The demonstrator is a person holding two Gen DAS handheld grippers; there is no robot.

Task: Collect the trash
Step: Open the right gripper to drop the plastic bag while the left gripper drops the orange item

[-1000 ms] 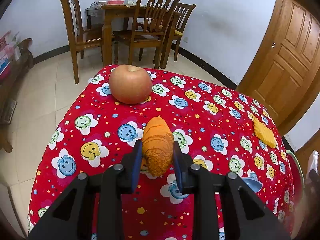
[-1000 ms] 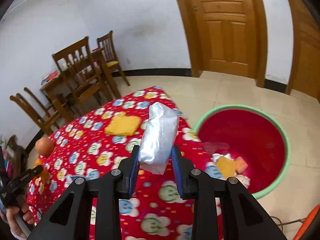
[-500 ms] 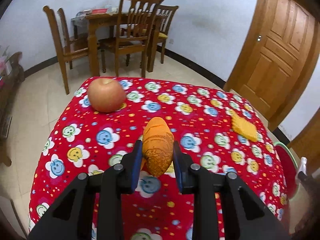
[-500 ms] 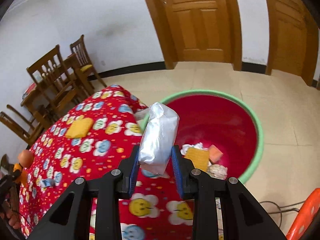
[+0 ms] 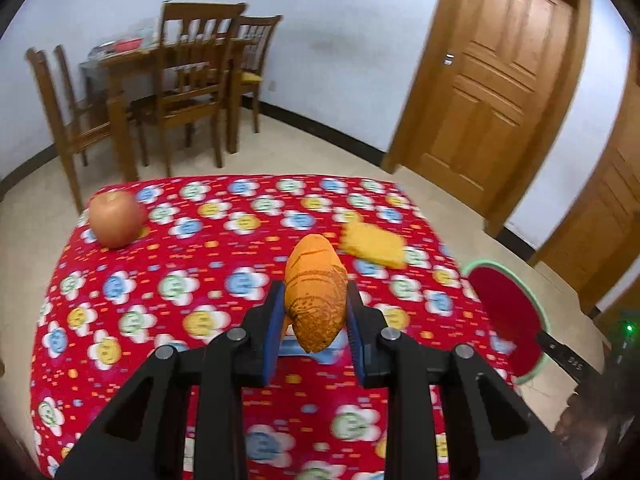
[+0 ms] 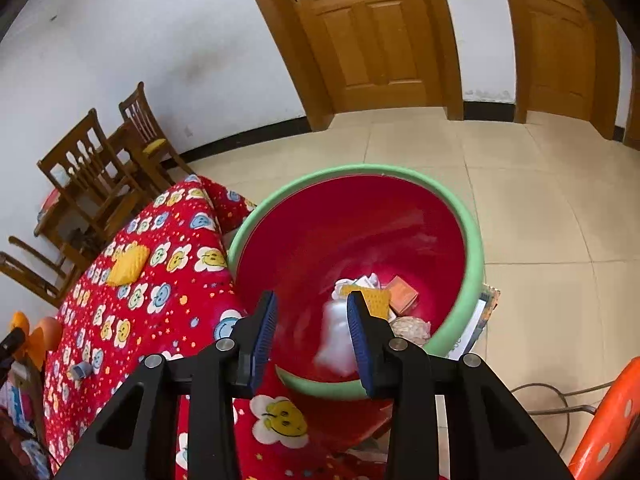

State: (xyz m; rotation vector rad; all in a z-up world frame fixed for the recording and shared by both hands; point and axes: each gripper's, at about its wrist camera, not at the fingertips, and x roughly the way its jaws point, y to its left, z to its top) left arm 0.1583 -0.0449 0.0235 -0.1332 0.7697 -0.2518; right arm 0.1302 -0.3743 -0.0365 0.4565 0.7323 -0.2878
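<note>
Over basin rim, your right gripper [image 6: 312, 332] tilts down, jaws just spread; silver packet [image 6: 334, 336] loose, blurred, inside red basin [image 6: 472, 240]. Above table, your left gripper [image 5: 314, 320] angled down, pinching orange trash [image 5: 316, 300].

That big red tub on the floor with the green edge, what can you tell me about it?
The red tub is a round, deep basin that looks like plastic, glossy red inside with a pale green rim. It stands upright on the tiled floor, right against the edge of the table's red flowered cloth. On its bottom lie bits of trash: a yellow piece, an orange block, crumpled paper. A blurred silvery packet shows above it, between the right gripper's open fingers.
</note>
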